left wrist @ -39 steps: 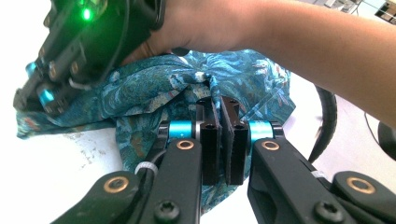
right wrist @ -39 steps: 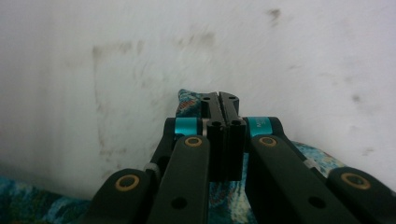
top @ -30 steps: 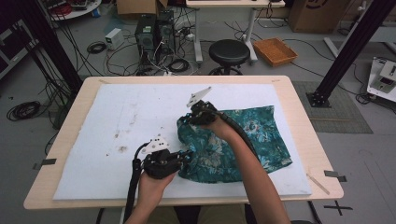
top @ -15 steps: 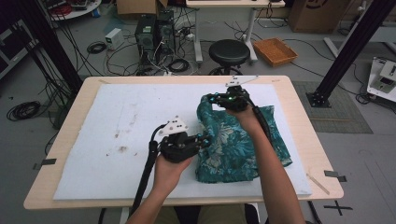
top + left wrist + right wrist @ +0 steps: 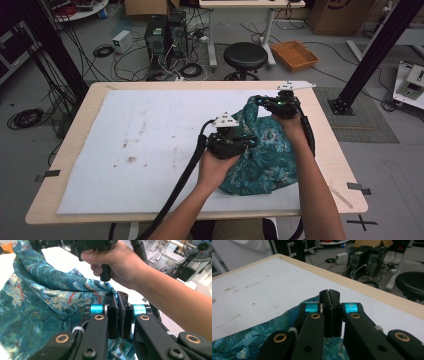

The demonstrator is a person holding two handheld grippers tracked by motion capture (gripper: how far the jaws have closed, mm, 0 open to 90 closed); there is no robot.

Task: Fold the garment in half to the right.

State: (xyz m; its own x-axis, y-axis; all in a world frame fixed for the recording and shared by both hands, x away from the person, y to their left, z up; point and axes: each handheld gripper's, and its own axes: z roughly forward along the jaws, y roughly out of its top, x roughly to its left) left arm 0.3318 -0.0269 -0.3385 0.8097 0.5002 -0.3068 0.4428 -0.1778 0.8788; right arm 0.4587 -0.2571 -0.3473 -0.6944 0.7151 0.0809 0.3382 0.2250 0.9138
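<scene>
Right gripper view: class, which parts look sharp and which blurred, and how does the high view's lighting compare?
Right gripper view: fingers sharp, stool and far clutter soft. High view: even, dim light, cloth casts little shadow, no glare on the white mat.

Dim, soft overhead light; faint shadows, slightly blurred close foregrounds.

Black left gripper (image 5: 117,296) with cyan collars, brass rivets, trailing black cable, grey triangular plate.

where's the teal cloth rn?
High view: the teal cloth is bunched on the table's right half, pinched between the left gripper and the right gripper.
</scene>
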